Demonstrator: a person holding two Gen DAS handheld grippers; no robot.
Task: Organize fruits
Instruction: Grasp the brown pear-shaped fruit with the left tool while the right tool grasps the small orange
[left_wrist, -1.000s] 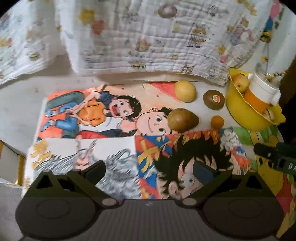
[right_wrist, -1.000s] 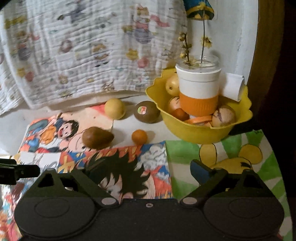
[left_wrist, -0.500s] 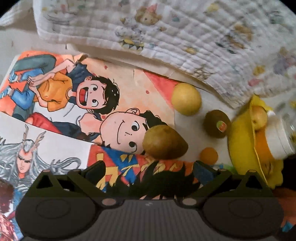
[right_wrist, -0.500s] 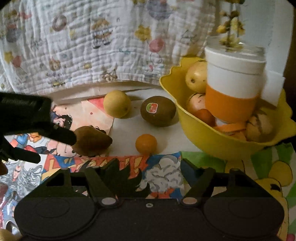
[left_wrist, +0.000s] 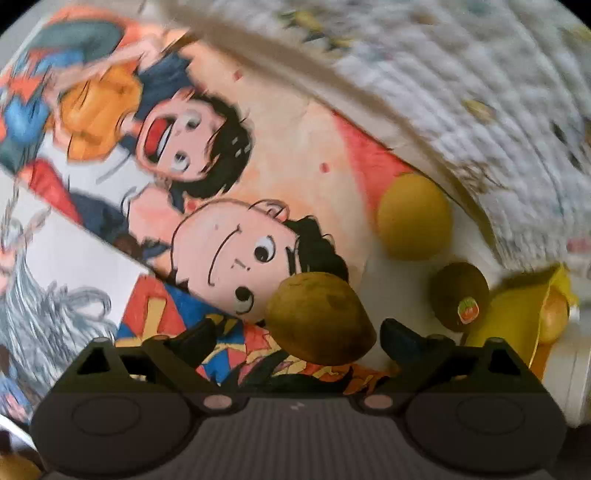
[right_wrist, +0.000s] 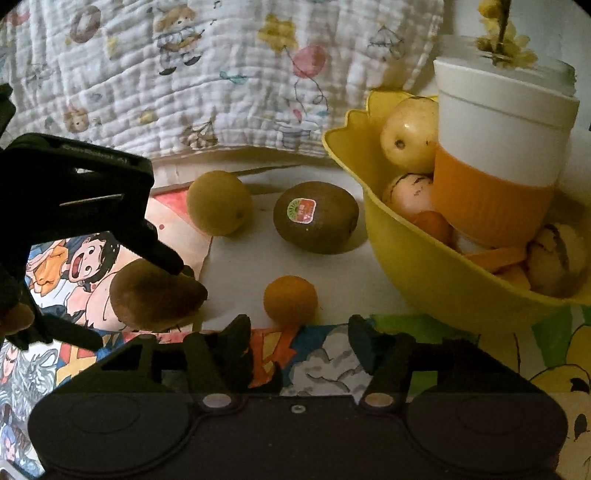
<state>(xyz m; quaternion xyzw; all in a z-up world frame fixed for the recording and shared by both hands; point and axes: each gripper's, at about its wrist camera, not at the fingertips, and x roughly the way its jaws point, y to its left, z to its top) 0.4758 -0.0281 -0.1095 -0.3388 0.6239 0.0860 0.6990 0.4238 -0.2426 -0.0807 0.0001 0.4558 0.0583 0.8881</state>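
Observation:
A brown pear-shaped fruit lies on the cartoon-print mat. My left gripper straddles it with its jaws closing; the pads show no squeeze on it. In the right wrist view one left fingertip rests at the fruit's top. A small orange sits just beyond my right gripper, whose jaws are closing with only the orange's near edge between the tips. A kiwi with a sticker and a round yellow fruit lie behind.
A yellow bowl at the right holds several fruits and a white cup with an orange sleeve. A quilted printed blanket hangs along the back. The left wrist view is motion-blurred.
Both grippers came down and closer to the fruits. The left one rolled and now frames the brown fruit, and it entered the right wrist view. The right jaws narrowed toward the small orange.

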